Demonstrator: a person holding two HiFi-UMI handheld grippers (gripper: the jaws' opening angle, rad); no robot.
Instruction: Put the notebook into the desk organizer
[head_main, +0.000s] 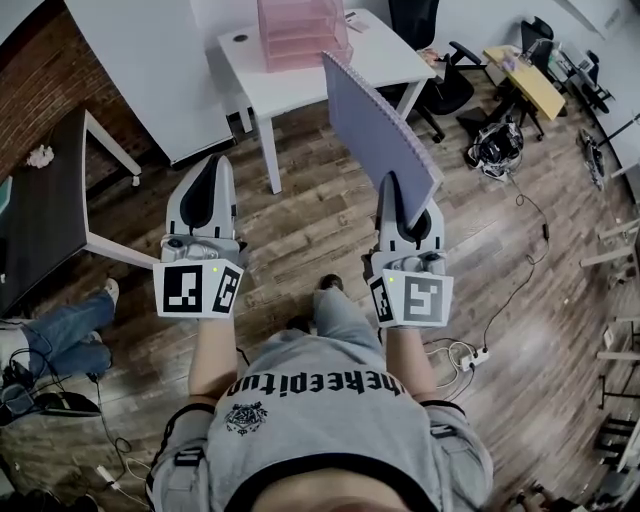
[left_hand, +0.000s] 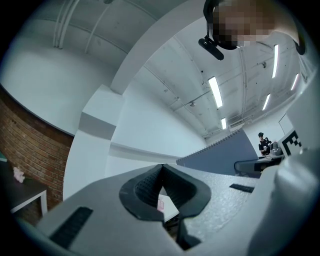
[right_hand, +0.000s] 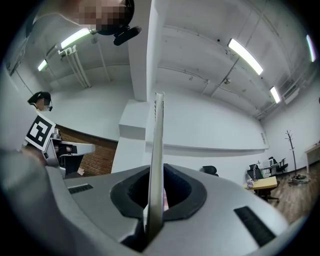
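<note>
**Head view.** Noted right gripper (head_main: 408, 205) clenched on the near lower part of the notebook (head_main: 375, 130), a grey-purple cover with spiral binding along one long edge. Held on edge and tilted, raised above the wood floor (head_main: 300, 225), well apart from the white table (head_main: 390, 62). Gripped strip of the cover hidden inside the jaws. Recorded desk organizer (head_main: 300, 35), pink and translucent, standing on that table. Its top was cut off by the frame, and its compartments were hard to tell apart. Left gripper (head_main: 212, 172) carried alongside, clear of the notebook; gap between its jaws not readable from above. Seated person's legs (head_main: 65, 335) at the left edge, body cut off.

**Left gripper view.** Found jaws closed tip to tip, nothing between the pads — empty. Through the hollow below the tips, glimpsed only a sliver of white tabletop and a pink patch, too small to make out further. Notebook seen at right, broadside, its lower edge hidden behind the right gripper's body. Marker cube partly cut off at the right edge.

**Right gripper view.** Found jaws clamped on the notebook, seen edge-on as a thin upright strip running from between the pads toward the ceiling. Pads pressed against both faces of it. Cover and binding not visible from this angle, and desk organizer almost wholly hidden behind the notebook's edge.
</note>
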